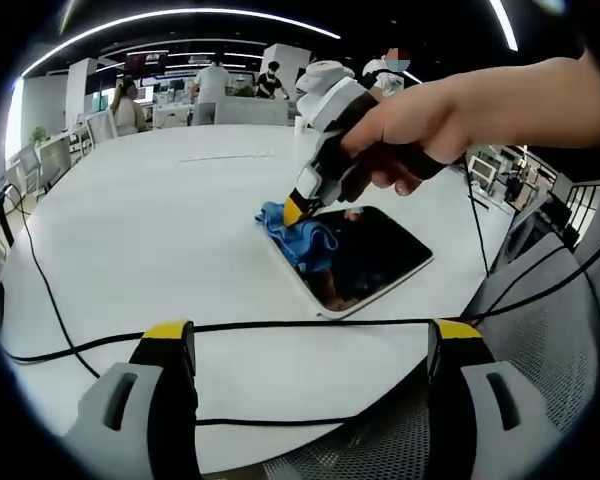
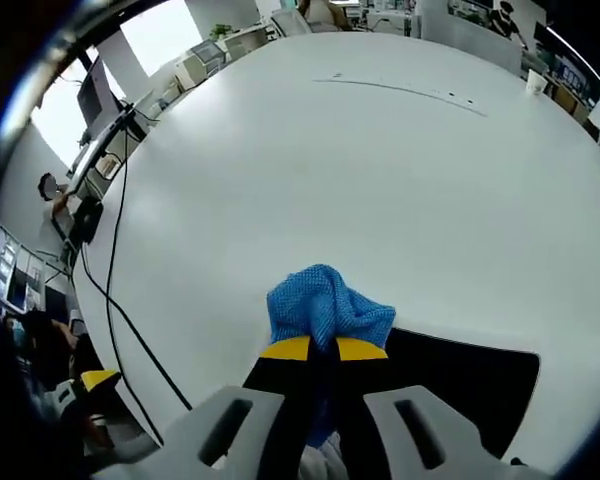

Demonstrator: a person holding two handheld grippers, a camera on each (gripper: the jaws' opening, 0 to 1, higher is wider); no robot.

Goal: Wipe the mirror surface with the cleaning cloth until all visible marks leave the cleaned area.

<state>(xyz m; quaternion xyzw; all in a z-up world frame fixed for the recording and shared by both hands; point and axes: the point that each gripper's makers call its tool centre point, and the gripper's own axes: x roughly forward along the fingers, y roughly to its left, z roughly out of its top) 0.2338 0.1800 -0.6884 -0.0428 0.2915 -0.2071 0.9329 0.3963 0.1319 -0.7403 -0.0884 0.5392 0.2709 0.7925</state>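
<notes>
Right tool (image 2: 323,349) pinches cloth (image 2: 327,305), bunched ahead of its tips to scrub mirror (image 2: 460,385) beneath; left tool (image 1: 310,335) spread, idle over desk (image 1: 160,240).

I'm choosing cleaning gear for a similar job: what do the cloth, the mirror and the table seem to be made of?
The cleaning cloth looks like soft blue microfibre, with a knobbly weave and loose folds. The mirror seems glossy glass in a pale frame, showing dark reflections. The table is smooth matte white, perhaps laminate; that stays uncertain.

The cloth (image 2: 328,305) hides the mirror's (image 2: 470,385) near corner — the mirror's lower part is cut off.
</notes>
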